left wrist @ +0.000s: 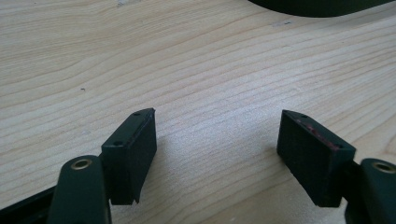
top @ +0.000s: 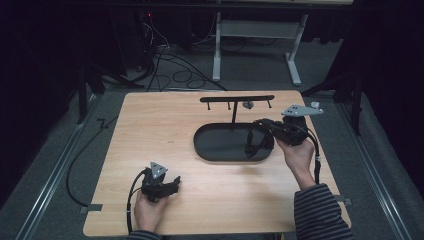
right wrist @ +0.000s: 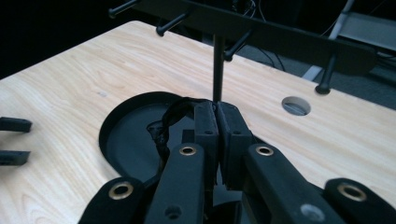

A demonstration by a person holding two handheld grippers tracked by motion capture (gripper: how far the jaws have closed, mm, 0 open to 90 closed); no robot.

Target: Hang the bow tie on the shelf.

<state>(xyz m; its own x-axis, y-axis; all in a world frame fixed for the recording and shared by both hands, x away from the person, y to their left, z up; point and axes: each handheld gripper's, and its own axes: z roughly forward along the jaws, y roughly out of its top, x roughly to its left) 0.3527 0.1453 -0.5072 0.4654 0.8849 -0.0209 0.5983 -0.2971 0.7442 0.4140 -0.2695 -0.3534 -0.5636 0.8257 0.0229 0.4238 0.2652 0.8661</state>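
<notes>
In the high view, the oval black tray (top: 220,145) lies on the wooden table (top: 150,125), with a thin stand (top: 234,112) rising from its far edge and carrying a crossbar with pegs. The right gripper (top: 260,125) is held over the tray's right end, a dark looped cord (top: 252,145) hanging from its tip down onto the tray. The left gripper (top: 172,184) rests near the table's front edge, well apart from the tray and to its front left.

In the left gripper view, the jaws stand wide apart over bare wood with nothing between them; a sliver of the tray (left wrist: 322,7) shows at the top edge.

In the right gripper view, the right gripper (right wrist: 217,126) is pinched tight on the black cord (right wrist: 170,116) (its loop droops off to the left side), above the tray (right wrist: 126,135) and just in front of the stand's post (right wrist: 218,65). A round hole (right wrist: 296,105) in the table lies beyond the tray.
</notes>
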